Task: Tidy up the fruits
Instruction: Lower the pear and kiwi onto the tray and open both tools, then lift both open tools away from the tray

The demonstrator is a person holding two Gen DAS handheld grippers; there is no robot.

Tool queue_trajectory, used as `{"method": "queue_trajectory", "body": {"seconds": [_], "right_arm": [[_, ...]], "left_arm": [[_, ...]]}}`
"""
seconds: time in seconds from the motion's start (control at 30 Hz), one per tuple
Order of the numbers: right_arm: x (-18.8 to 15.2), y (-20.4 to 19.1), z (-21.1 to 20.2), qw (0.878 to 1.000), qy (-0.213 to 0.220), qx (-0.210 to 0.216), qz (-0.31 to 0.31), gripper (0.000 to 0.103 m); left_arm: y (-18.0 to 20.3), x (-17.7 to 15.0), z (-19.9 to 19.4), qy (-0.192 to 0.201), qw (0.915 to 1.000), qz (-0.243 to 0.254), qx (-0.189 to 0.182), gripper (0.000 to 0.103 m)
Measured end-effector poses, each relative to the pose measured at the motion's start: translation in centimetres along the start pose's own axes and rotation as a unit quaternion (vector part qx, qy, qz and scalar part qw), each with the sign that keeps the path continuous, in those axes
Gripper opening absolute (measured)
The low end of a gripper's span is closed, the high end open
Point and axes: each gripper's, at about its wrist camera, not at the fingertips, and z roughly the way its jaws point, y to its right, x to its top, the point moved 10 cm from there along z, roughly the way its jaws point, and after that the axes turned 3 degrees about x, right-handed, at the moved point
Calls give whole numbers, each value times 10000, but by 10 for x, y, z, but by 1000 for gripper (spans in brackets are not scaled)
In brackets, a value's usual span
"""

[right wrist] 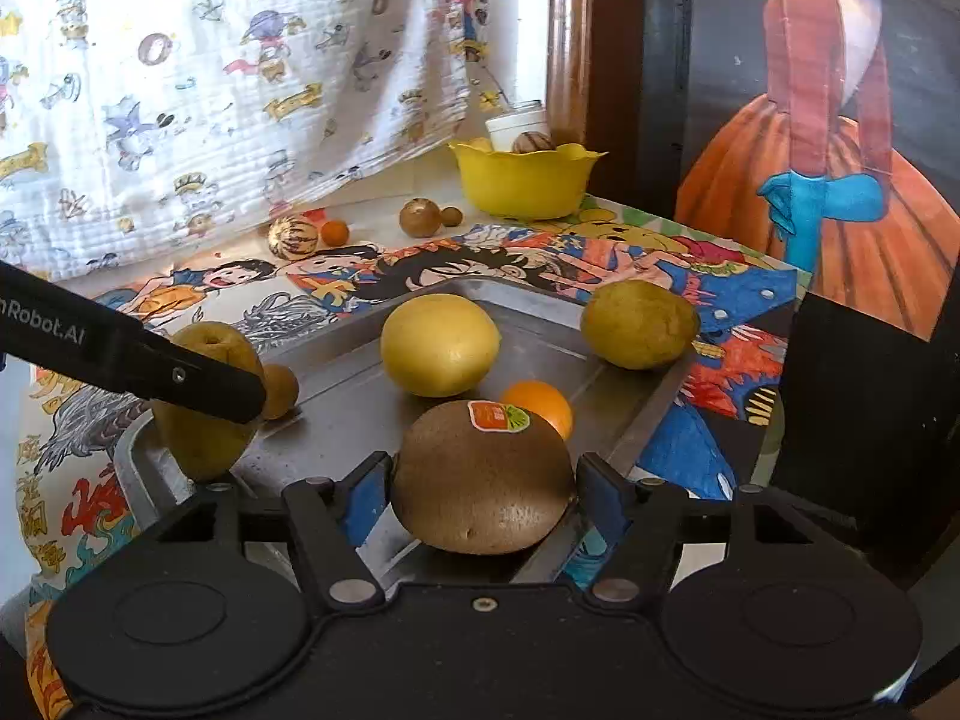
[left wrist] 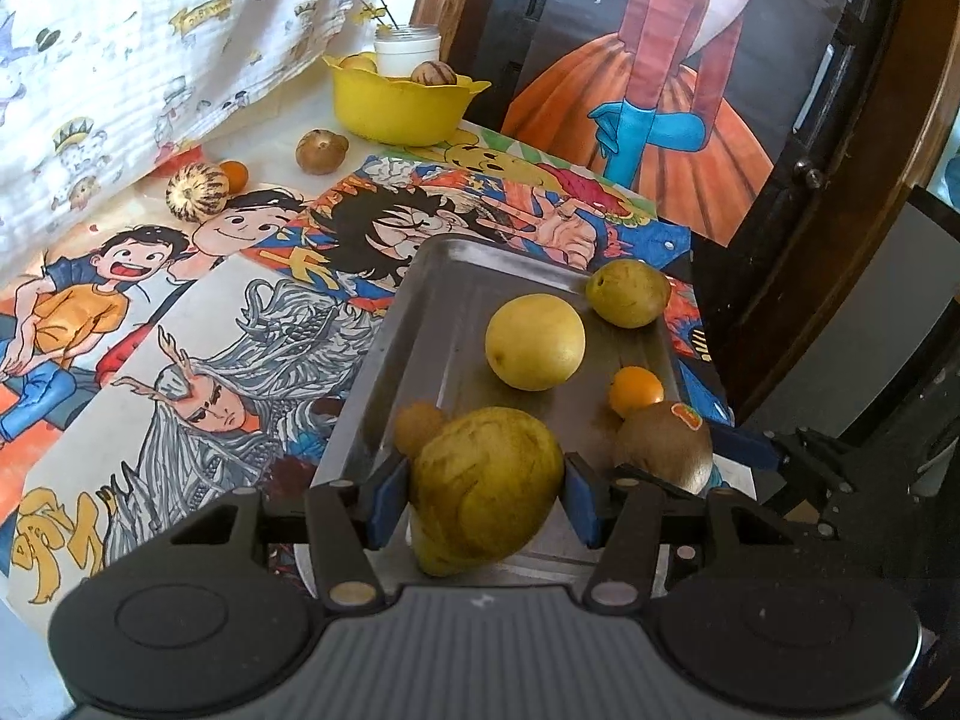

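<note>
My left gripper (left wrist: pixel 483 498) is shut on a large yellow-green pear (left wrist: pixel 486 468), its blue pads pressing both sides at the near left corner of the steel tray (left wrist: pixel 456 300). In the right wrist view that pear (right wrist: pixel 204 438) stands tilted under the left gripper's black finger (right wrist: pixel 198 381). My right gripper (right wrist: pixel 480 495) is open around a brown kiwi (right wrist: pixel 480 480) with an orange sticker. The kiwi rests on the tray (right wrist: pixel 336 420), with a thin gap at each pad. A round yellow fruit (left wrist: pixel 534 341), a greenish fruit (left wrist: pixel 627 293), a small orange (left wrist: pixel 636 390) and a small brown fruit (left wrist: pixel 417 426) also lie in the tray.
A yellow bowl (left wrist: pixel 396 105) with fruit in it stands at the back beside a white jar (left wrist: pixel 408 48). Loose on the cartoon-covered table lie a striped fruit (left wrist: pixel 195 192), a small orange (left wrist: pixel 235 174) and a brown fruit (left wrist: pixel 321 151). A printed cloth hangs left; dark furniture stands right.
</note>
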Motion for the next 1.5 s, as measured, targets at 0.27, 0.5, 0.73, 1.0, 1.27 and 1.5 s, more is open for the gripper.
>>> {"method": "queue_trajectory", "body": {"seconds": [0.27,0.5,0.73,1.0,1.27,1.5], "right_arm": [[-2,-2,-19,9994,177,-277,146,78],[-8,-4,-44,9972,211,-407,588,87],[-9,-22,-73,9963,212,-437,710,102],[-23,-58,-83,9952,-539,-275,764,102],[-30,-87,-86,9931,-914,-161,717,102],[-29,-103,-87,9931,-1018,-60,574,102]], "left_arm": [[-5,-1,-5,6,9996,-256,-83,60],[-13,-2,-14,178,9987,-468,-128,78],[-18,-4,-40,497,9973,-519,-179,98],[-32,-24,-74,643,9976,-134,227,102],[-59,-53,-91,391,9968,-96,690,102],[-83,-63,-100,334,9941,-262,999,102]]}}
